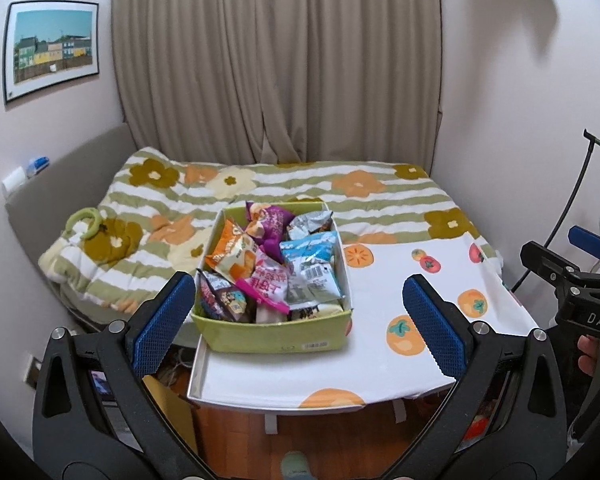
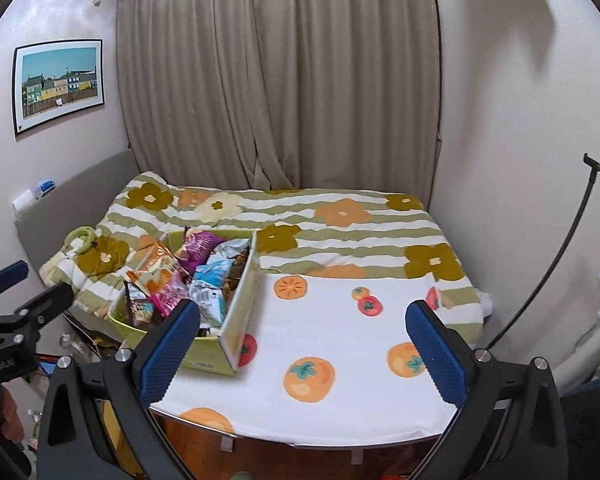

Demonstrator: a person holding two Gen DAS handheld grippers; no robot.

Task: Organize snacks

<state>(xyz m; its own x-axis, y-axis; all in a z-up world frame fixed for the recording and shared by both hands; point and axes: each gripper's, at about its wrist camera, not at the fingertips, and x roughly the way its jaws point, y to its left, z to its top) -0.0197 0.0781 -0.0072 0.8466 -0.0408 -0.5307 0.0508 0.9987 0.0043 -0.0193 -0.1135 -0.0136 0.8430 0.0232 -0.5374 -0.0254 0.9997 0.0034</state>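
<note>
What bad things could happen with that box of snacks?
The box sits at the table's left front corner, so a nudge might tip it off. The snacks are heaped above the rim, so pulling one bag may spill others. Both grippers, left and right, are open and hold nothing.

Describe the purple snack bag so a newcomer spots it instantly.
Find the green box on the fruit-print tablecloth before the bed. Among its packets, the purple snack bag stands at the far end, left of a silver packet; it is the only purple one.

left wrist: above table's (image 1: pixel 380 364) near edge, facing curtain (image 1: pixel 276 60) | right wrist: further right | shared: table, bed (image 2: pixel 340 216)
</note>
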